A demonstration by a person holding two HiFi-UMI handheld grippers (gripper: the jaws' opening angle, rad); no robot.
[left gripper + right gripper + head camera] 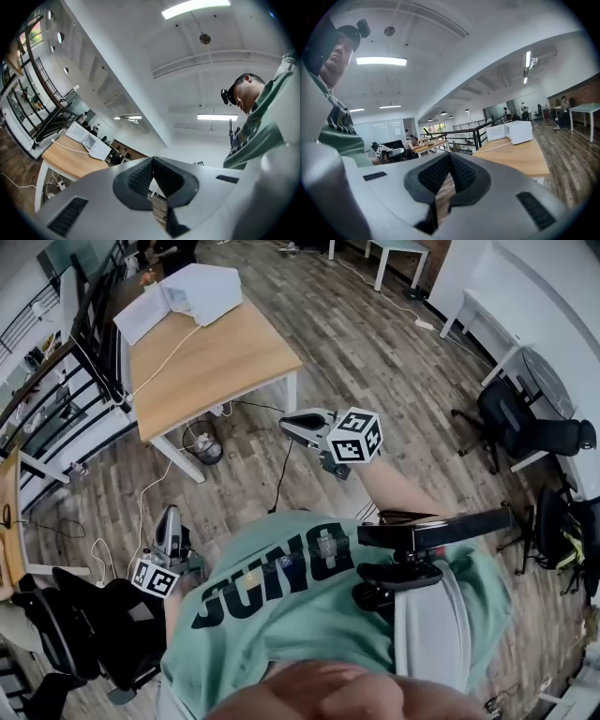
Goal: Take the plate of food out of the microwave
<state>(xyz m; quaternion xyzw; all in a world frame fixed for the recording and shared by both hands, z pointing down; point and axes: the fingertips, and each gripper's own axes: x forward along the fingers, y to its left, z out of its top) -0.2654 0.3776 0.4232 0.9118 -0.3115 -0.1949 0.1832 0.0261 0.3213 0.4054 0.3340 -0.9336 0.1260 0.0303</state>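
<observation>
The left gripper (151, 161) and the right gripper (449, 157) both have their jaws pressed together, empty. The white boxy microwave (519, 131) stands on a light wooden table (520, 159), well beyond both jaws. Any plate inside is too distant to discern.

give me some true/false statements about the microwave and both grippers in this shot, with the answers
1. The microwave stands on the wooden table. True.
2. The right gripper holds a plate of food. False: its jaws are together with nothing between them.
3. The left gripper has its jaws spread wide. False: they are closed and empty.
4. A white cable runs across the tabletop from the microwave. True.
</observation>
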